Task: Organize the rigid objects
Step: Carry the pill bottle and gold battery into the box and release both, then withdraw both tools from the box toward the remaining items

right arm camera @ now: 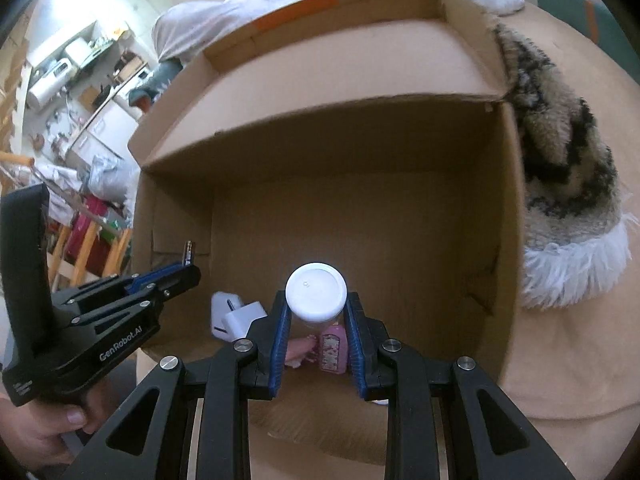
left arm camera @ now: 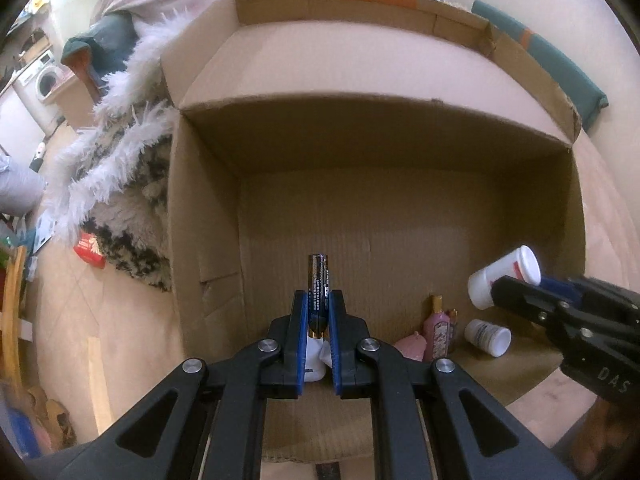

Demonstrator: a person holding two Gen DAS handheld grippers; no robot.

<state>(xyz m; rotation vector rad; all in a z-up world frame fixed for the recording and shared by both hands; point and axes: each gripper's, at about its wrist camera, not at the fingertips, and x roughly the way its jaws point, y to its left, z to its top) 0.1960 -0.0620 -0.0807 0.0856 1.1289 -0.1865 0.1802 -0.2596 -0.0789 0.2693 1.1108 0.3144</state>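
Dark battery point(left arm camera: 318, 294) and white capped bottle point(right arm camera: 316, 291) held over the open cardboard box point(left arm camera: 400, 128)

The left gripper point(left arm camera: 319, 300) pinches the battery upright between its blue pads, above the box's near left; the right gripper point(right arm camera: 316, 312) clamps the white bottle, cap toward the camera, above the near right. On the box floor below stand a pink perfume bottle point(left arm camera: 439, 330), a second white bottle point(left arm camera: 488, 336) on its side, a white charger plug point(right arm camera: 236, 316) and a pale pink item point(left arm camera: 412, 346). A shaggy rug point(left arm camera: 132, 216) lies beside the box
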